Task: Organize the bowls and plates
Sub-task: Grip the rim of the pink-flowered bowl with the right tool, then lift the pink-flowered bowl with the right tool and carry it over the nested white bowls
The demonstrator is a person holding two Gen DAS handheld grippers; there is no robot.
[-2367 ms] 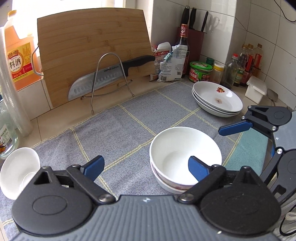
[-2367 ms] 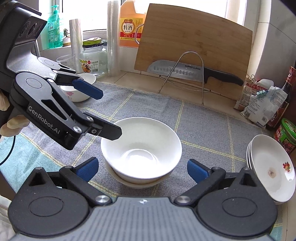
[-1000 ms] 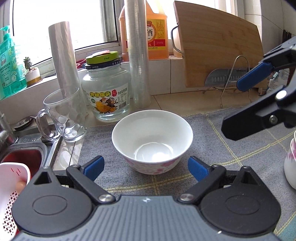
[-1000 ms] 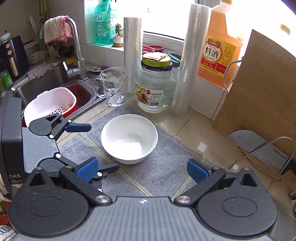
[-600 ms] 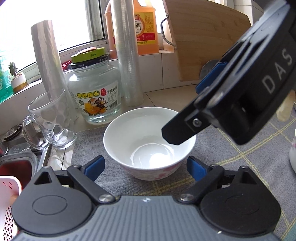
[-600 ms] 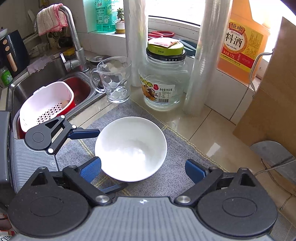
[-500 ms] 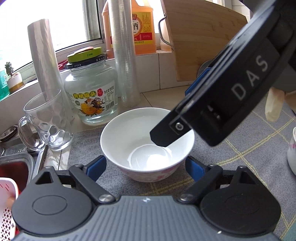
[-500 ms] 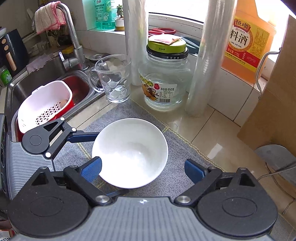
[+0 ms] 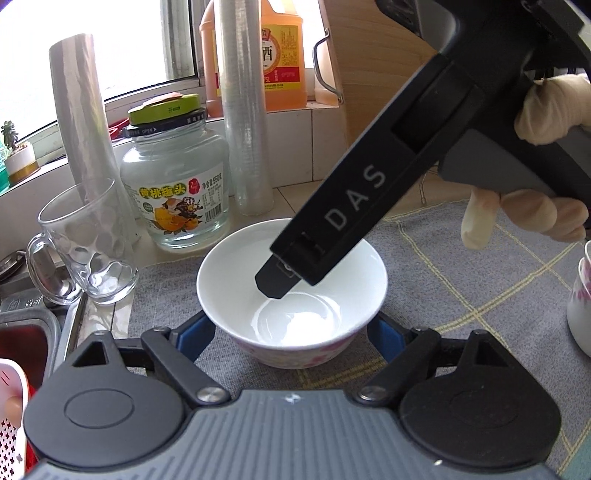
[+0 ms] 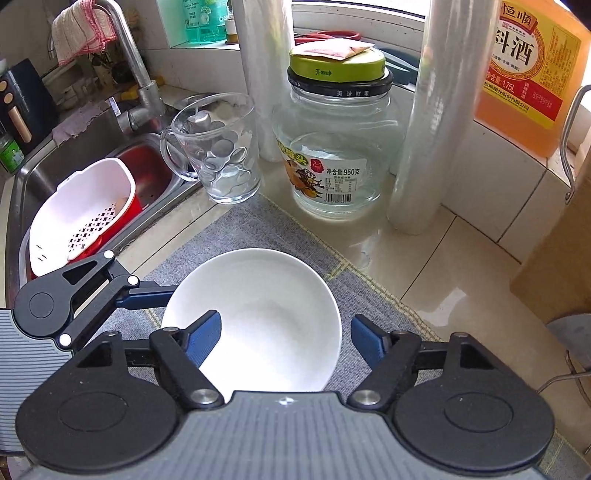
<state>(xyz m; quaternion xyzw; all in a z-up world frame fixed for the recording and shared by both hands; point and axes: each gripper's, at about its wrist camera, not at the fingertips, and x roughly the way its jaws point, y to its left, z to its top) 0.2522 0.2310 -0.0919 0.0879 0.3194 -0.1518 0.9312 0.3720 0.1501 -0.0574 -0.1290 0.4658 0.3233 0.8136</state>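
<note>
A white bowl point(image 10: 258, 317) on the grey mat point(image 10: 240, 229), low in frame, is straddled by the closing right gripper point(image 10: 284, 336) and flanked by the closing left gripper point(image 9: 291, 332), neither clamped.

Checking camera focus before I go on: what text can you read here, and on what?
"DAS": right gripper body.
"料酒", "恒顺", "1.75L": orange jug.
"净含量:950克": jar label.
"开": jar lid.
"美味鲜果": lid's black rim.
"OPEN": the same rim, left view.
Jar's barcode digits, green bottle label: too small to read.
</note>
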